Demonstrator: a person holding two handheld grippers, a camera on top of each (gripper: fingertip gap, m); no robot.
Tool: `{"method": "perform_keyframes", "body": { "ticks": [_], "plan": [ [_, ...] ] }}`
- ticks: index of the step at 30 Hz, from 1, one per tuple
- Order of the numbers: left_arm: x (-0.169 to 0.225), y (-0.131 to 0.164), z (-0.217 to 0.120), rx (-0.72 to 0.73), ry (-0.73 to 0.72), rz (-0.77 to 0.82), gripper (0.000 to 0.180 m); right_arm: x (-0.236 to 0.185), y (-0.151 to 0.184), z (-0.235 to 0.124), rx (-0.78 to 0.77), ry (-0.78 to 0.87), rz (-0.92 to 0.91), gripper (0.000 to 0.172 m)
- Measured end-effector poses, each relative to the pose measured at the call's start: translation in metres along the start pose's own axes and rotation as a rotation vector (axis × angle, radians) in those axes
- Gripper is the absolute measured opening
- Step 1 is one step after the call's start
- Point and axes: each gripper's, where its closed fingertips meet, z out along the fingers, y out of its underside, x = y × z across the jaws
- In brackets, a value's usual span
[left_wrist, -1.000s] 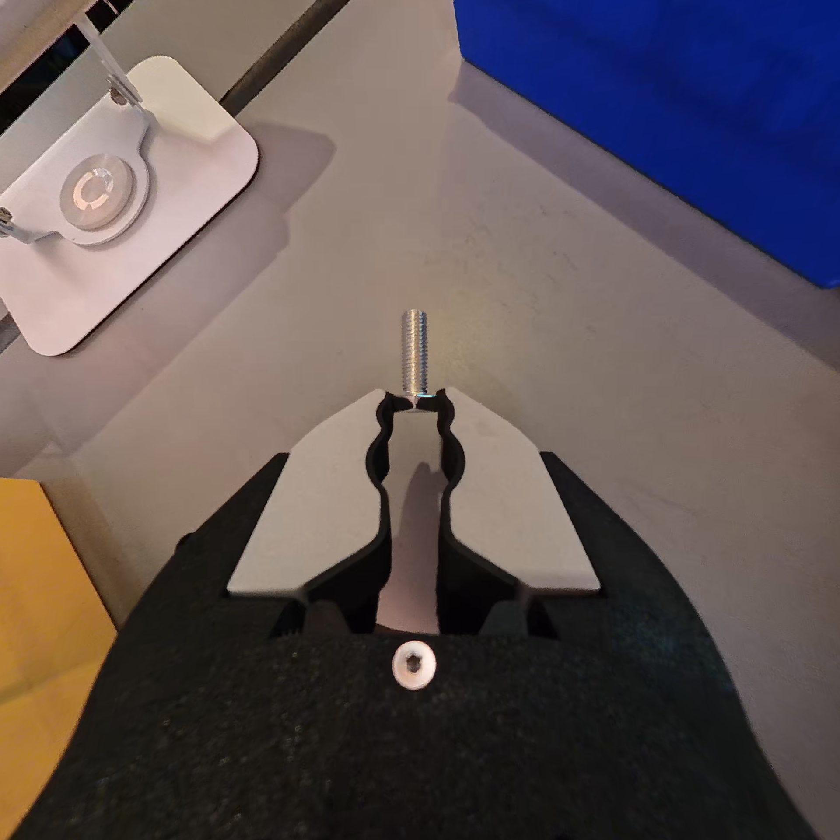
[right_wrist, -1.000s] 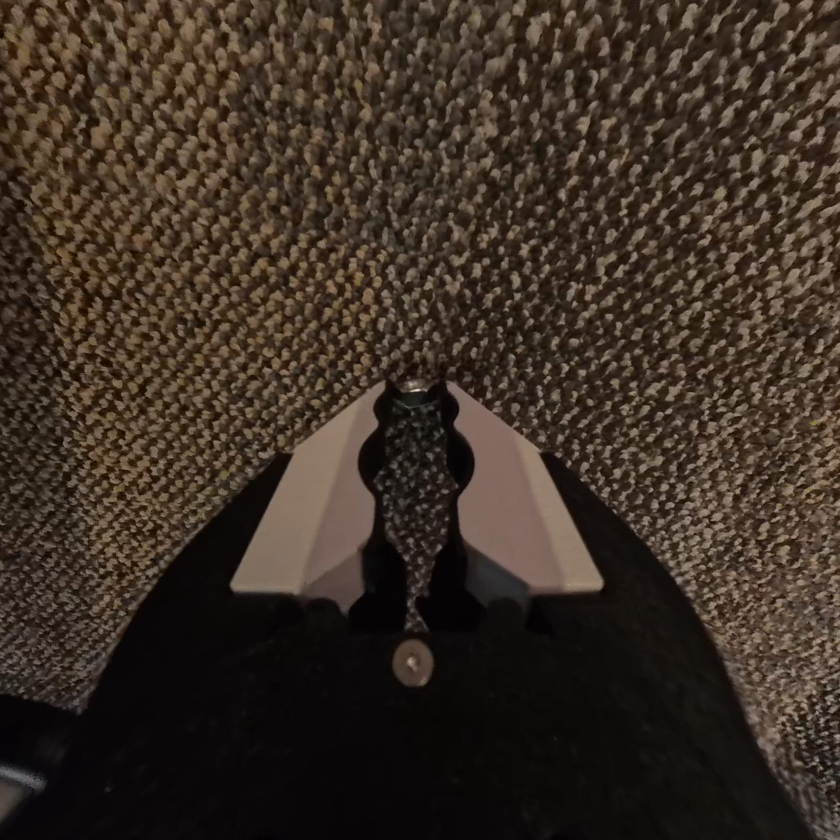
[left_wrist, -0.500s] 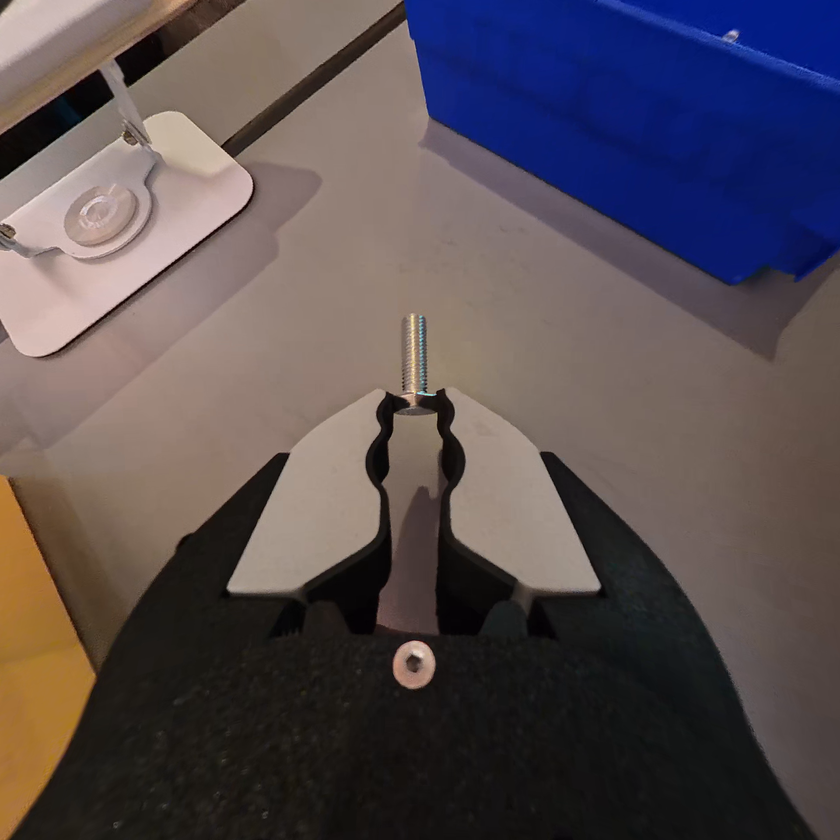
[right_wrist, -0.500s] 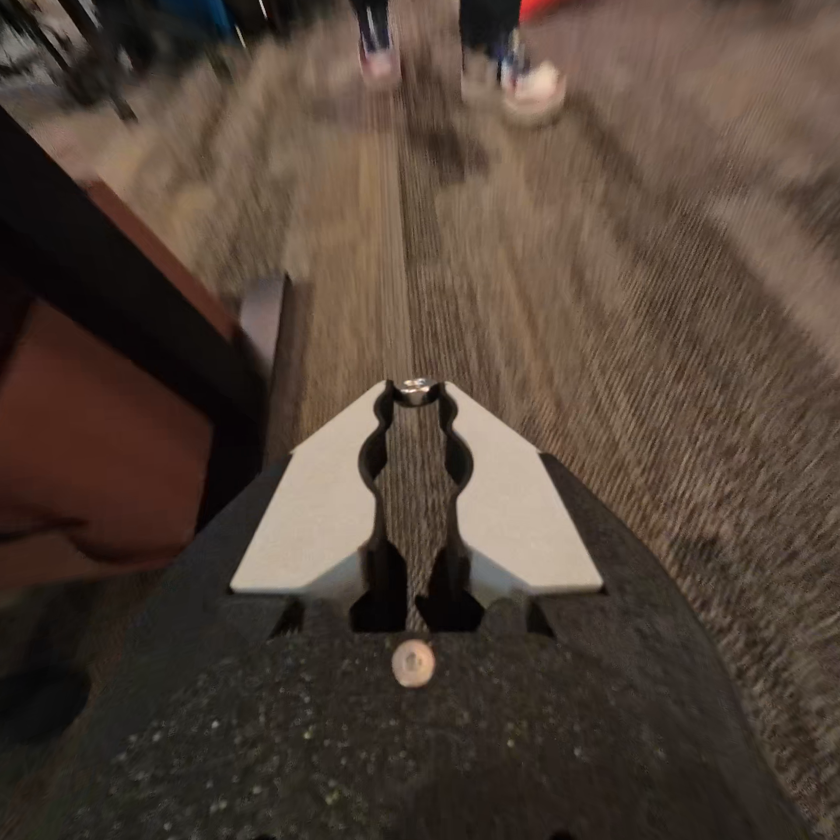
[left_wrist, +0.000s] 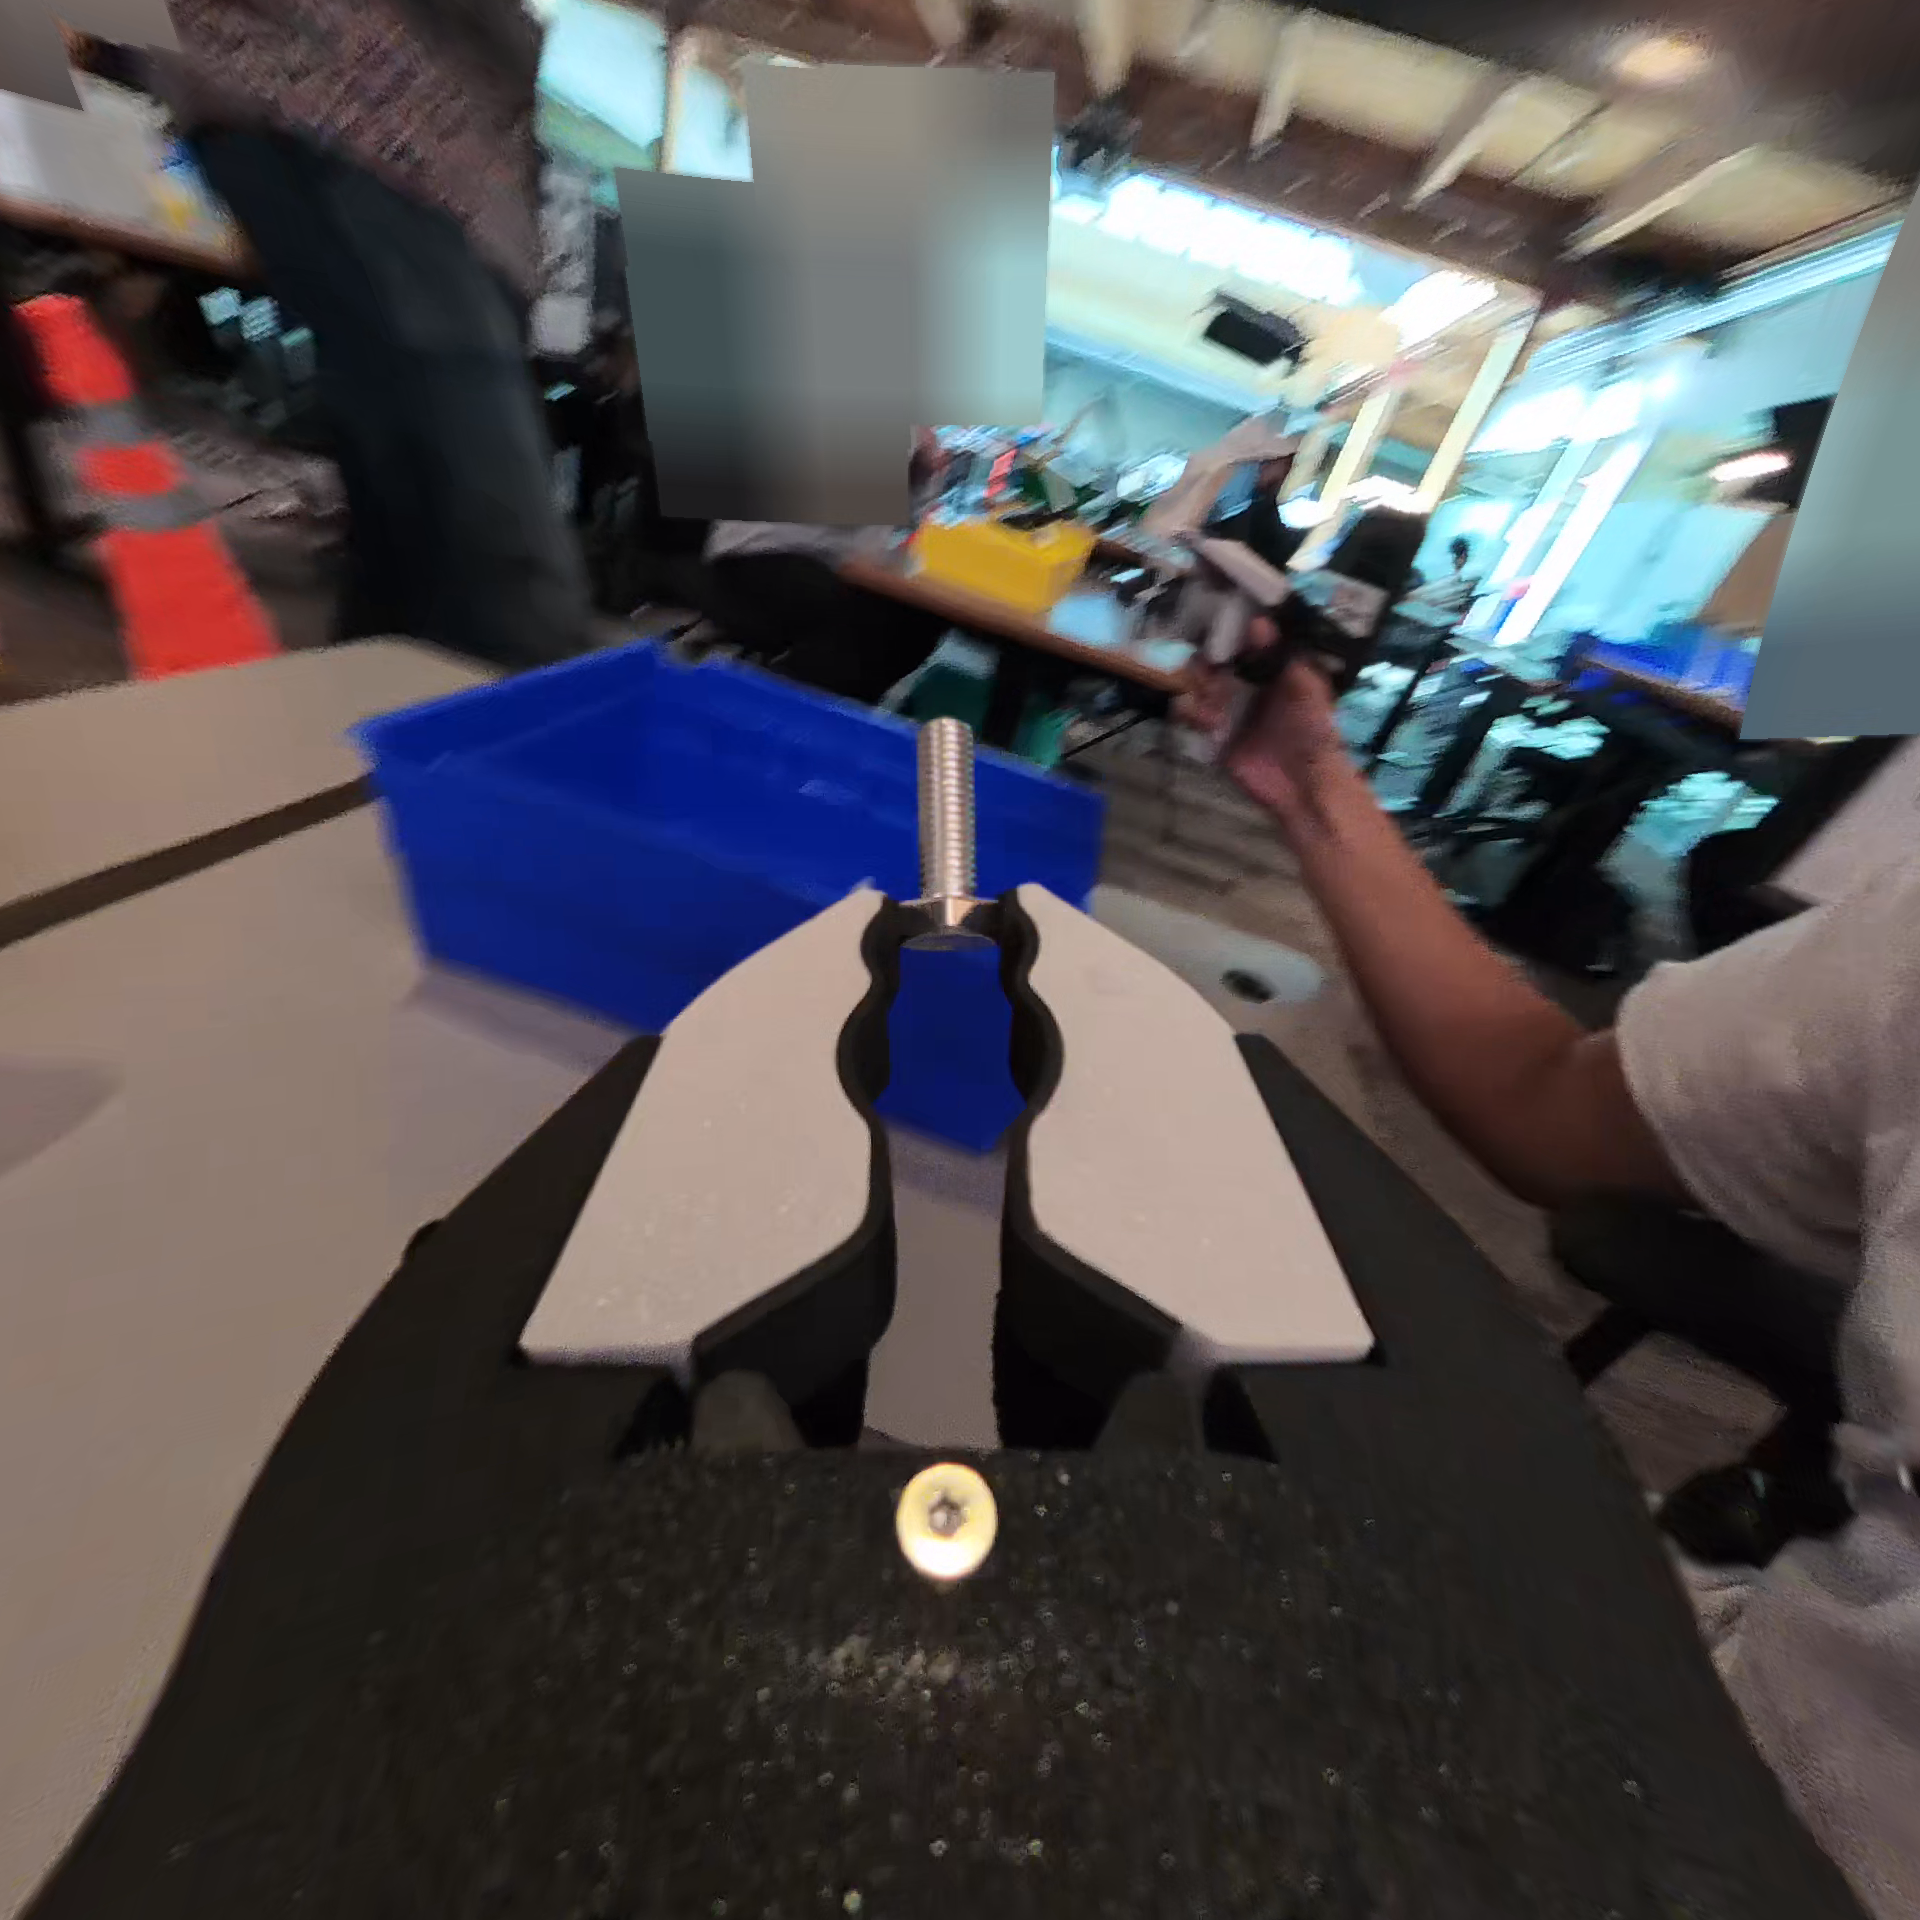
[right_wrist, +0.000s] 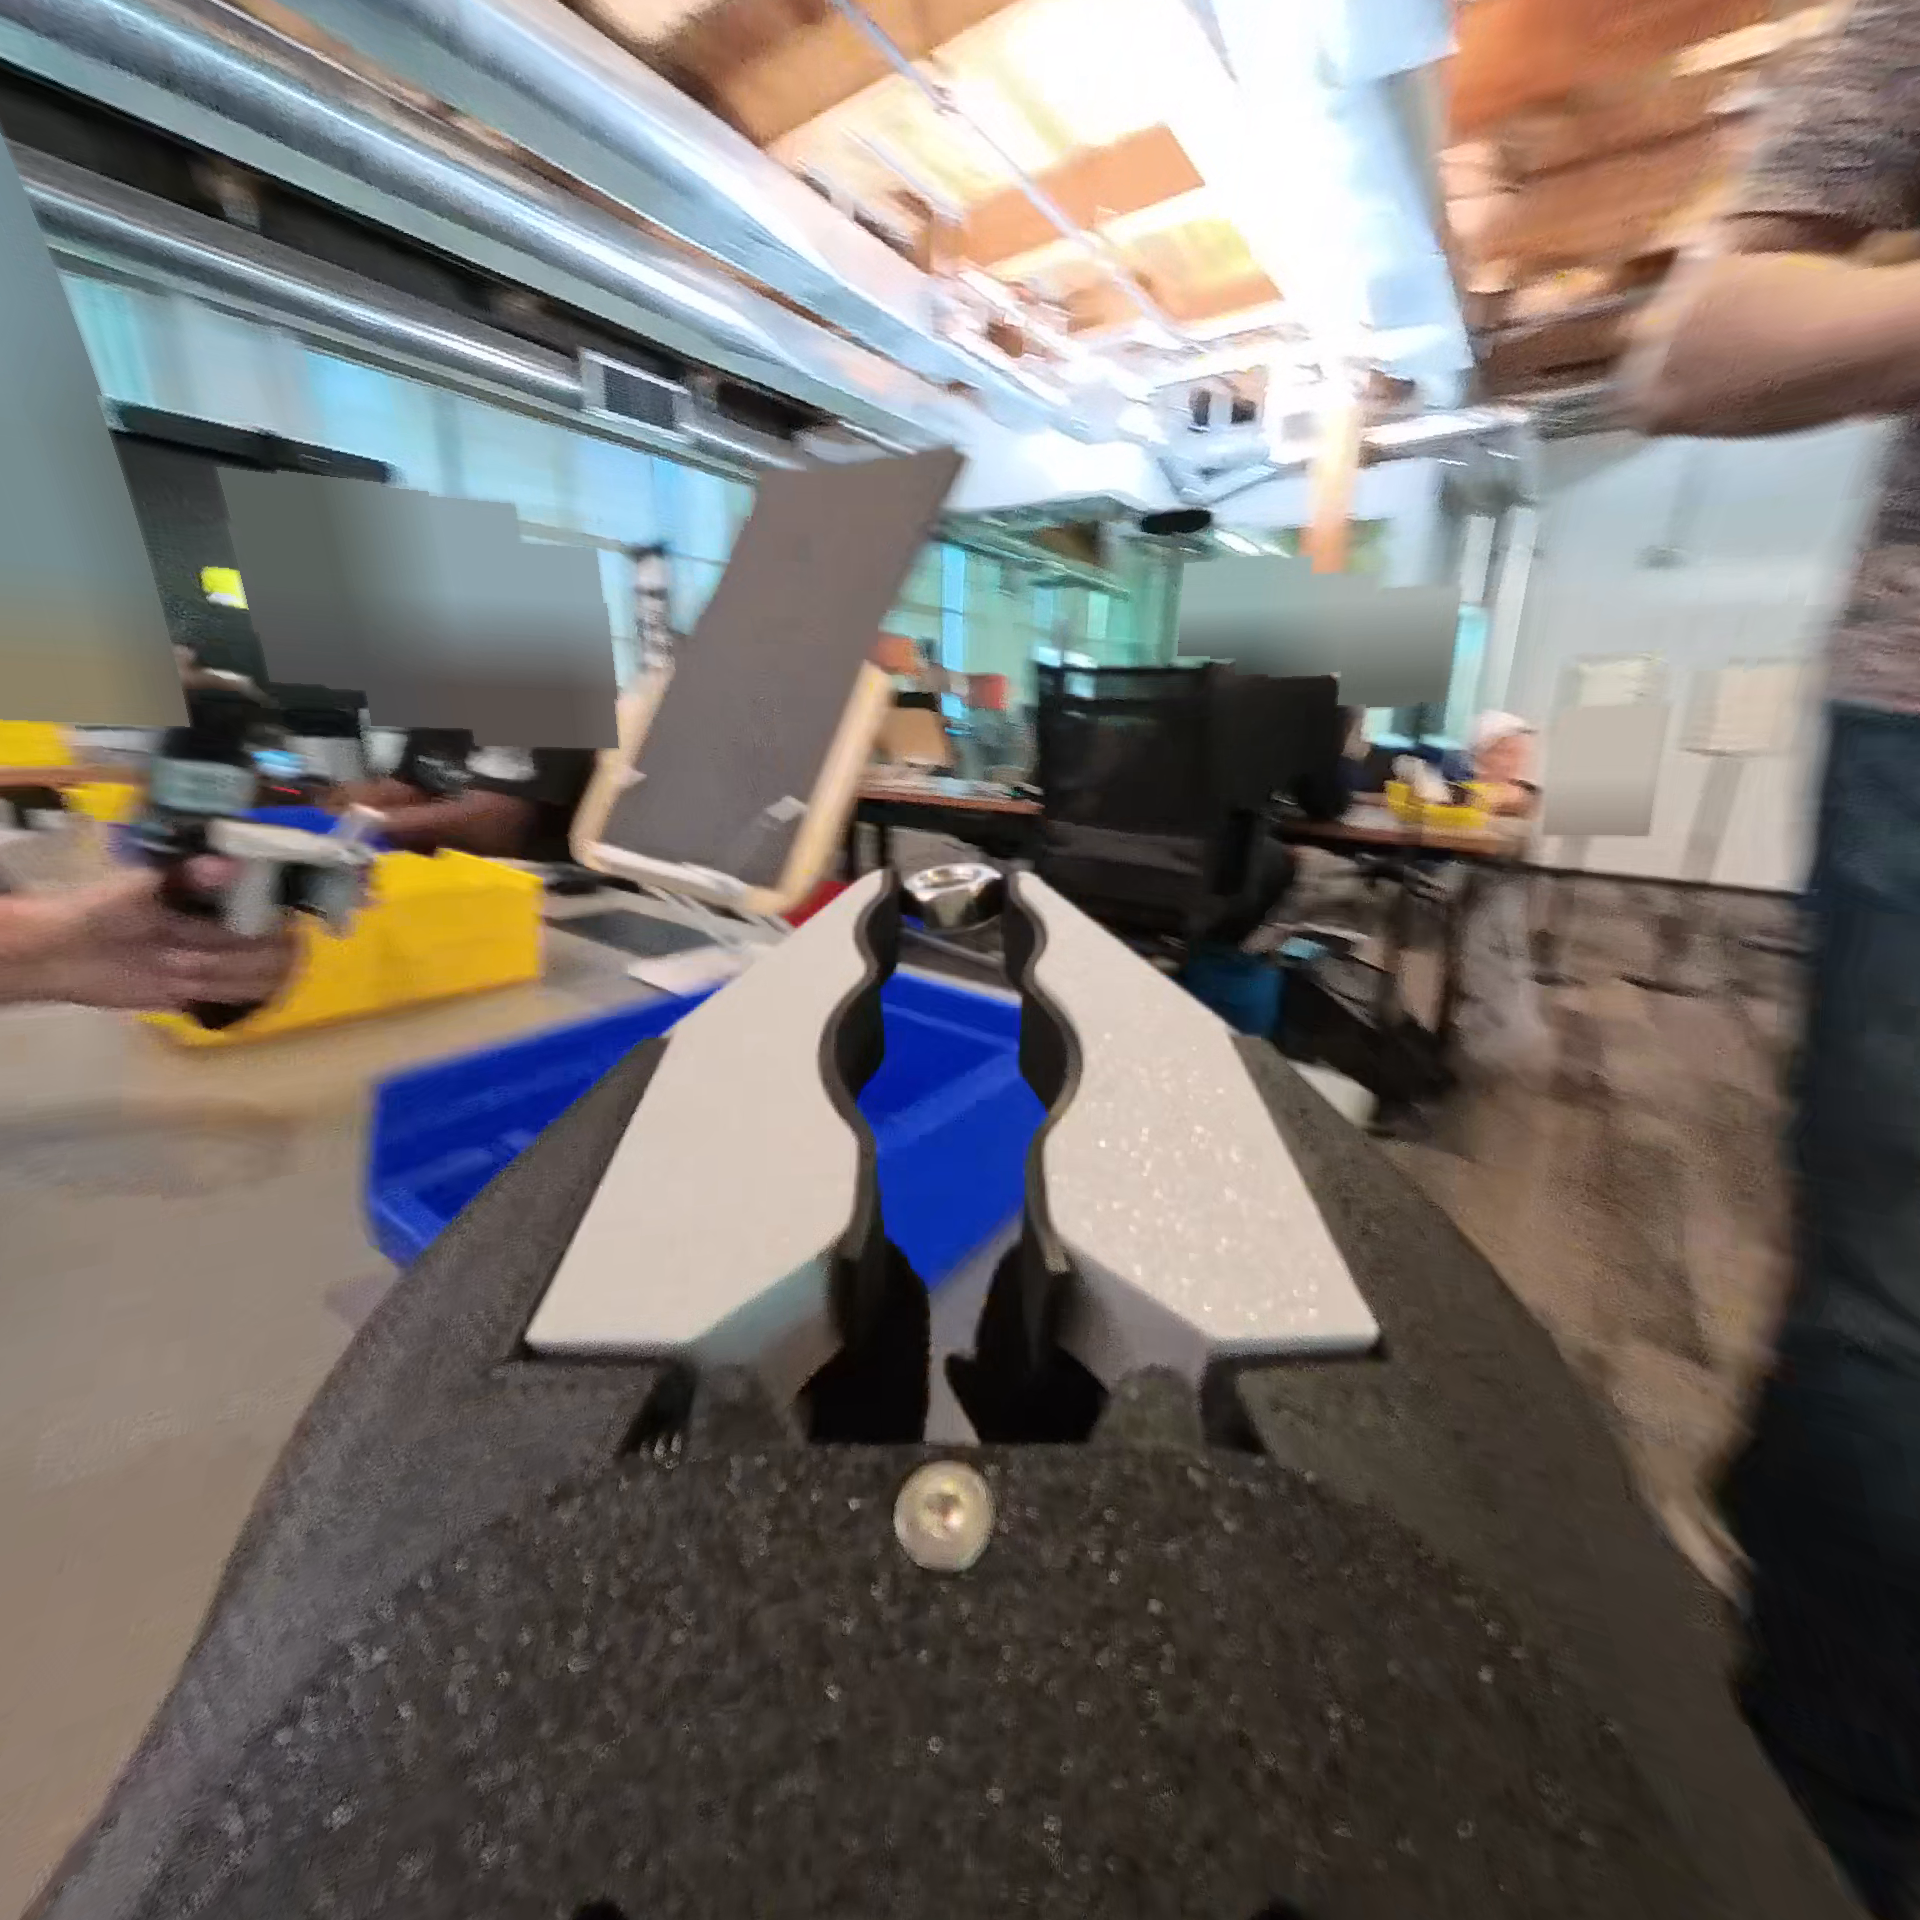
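Steel bolt (left_wrist: 945, 821) and steel nut (right_wrist: 951, 899), each pinched at the fingertips of a raised gripper.
Since a second ago both cameras have swung up from worktop and carpet to face the room. The left gripper (left_wrist: 948, 920) clamps the bolt's head, shank pointing up; the right gripper (right_wrist: 951, 904) clamps the nut. A blue bin (left_wrist: 644, 821) sits on the grey worktop (left_wrist: 208, 1039) below, a yellow bin (right_wrist: 416, 935) beyond.

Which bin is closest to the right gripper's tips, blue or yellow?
The blue bin, right under the right gripper, showing between its fingers. The yellow bin sits farther off, left.
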Motion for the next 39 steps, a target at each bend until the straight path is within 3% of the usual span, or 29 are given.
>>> {"method": "perform_keyframes", "body": {
  "ticks": [3, 6, 9, 13, 16, 23, 39],
  "plan": [
    [0.033, -0.02, 0.022, 0.071, 0.211, -0.053, 0.018, -0.081, -0.032, 0.079, 0.031, -0.23, 0.129, 0.019],
    [0.061, -0.033, 0.025, 0.123, 0.408, -0.221, 0.018, -0.179, -0.052, 0.144, 0.139, -0.475, 0.26, 0.019],
    [0.08, -0.042, 0.01, 0.182, 0.555, -0.371, 0.017, -0.26, -0.037, 0.19, 0.156, -0.667, 0.445, 0.018],
    [0.097, -0.048, -0.016, 0.241, 0.657, -0.41, 0.017, -0.321, -0.006, 0.222, 0.115, -0.816, 0.668, 0.018],
    [0.098, -0.053, -0.035, 0.318, 0.7, -0.471, 0.017, -0.348, 0.003, 0.228, 0.114, -0.896, 0.757, 0.018],
    [0.092, -0.046, -0.049, 0.31, 0.697, -0.51, 0.017, -0.385, 0.02, 0.242, 0.087, -0.957, 0.824, 0.018],
    [0.099, -0.046, -0.053, 0.297, 0.708, -0.495, 0.018, -0.387, 0.025, 0.245, 0.135, -1.007, 0.964, 0.019]
  ]
}}
